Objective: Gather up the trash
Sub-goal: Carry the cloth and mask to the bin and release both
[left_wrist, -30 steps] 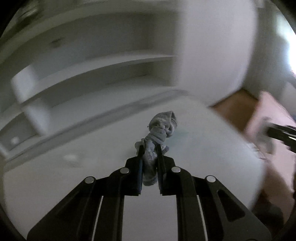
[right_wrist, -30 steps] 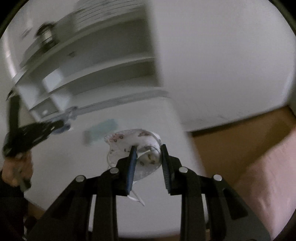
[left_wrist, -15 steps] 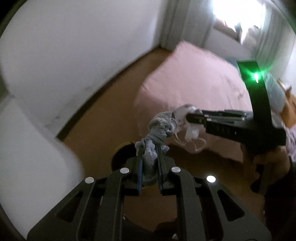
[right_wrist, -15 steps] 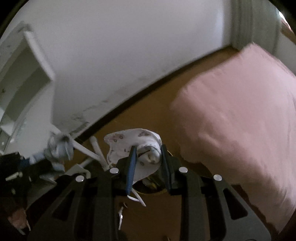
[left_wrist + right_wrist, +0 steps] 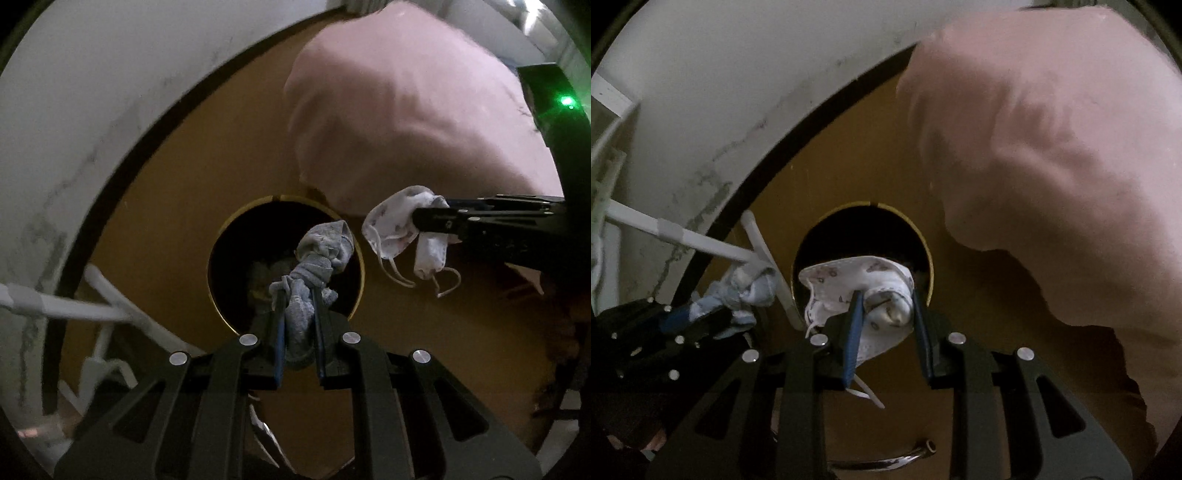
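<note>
My left gripper (image 5: pixel 298 295) is shut on a crumpled grey-blue cloth (image 5: pixel 321 258) and holds it over the dark round trash bin (image 5: pixel 243 258) with a gold rim. My right gripper (image 5: pixel 886 299) is shut on a white printed face mask (image 5: pixel 857 280) and holds it above the bin (image 5: pixel 864 229). In the left wrist view the right gripper (image 5: pixel 421 221) with the mask (image 5: pixel 399 229) sits just right of the bin. In the right wrist view the left gripper (image 5: pixel 701 314) with the cloth (image 5: pixel 746 288) is left of the bin.
The bin stands on a brown floor (image 5: pixel 221 147). A pink bedcover (image 5: pixel 406 110) hangs close on the right. A white wall (image 5: pixel 92 92) with a dark skirting curves along the left. White chair or table legs (image 5: pixel 701 243) stand left of the bin.
Both grippers swung away from the white table and shelves down to the floor. They now hover over the trash bin, each still holding its item.
</note>
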Demonstrator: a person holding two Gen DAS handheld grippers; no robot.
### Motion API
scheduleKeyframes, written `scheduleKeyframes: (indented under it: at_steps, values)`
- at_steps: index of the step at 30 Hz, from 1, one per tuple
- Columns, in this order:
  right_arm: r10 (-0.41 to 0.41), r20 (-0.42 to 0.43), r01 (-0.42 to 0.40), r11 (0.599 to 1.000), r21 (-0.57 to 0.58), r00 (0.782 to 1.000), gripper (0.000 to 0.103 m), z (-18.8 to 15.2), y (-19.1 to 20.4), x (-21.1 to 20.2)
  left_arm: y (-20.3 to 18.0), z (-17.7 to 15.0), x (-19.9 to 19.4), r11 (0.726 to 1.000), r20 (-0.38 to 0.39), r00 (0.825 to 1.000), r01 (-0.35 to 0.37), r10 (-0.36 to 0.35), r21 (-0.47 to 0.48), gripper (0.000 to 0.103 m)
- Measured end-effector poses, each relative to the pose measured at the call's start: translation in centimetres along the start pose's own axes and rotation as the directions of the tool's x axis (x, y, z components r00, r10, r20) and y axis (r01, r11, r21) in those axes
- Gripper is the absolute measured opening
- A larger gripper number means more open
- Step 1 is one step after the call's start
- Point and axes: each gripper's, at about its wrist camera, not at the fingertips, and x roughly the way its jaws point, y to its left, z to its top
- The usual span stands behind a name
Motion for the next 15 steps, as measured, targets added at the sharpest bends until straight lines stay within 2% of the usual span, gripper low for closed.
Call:
scheduleKeyframes:
  at_steps: [3,9,15]
  values:
    - [0.006,-0.034,-0.006,1.000,-0.004,0.999,0.027,0.5,0.5,2.4,0.8,-0.9,1.6,1.000,-0.028,0.999,-0.021,0.020,-0.014,0.012]
    - [0.003,-0.062,-0.005,1.000,-0.020,0.998,0.027,2.0,1.2,4.4,2.8,-1.6,3.9,0.997,-0.068,0.998,-0.011,0.006,-0.072,0.012]
    - [0.014,-0.059,-0.016,0.999,-0.037,0.998,0.030,2.3,2.0,4.7,2.7,-1.3,3.3,0.996,-0.049,0.999,0.005,-0.009,-0.091,0.012]
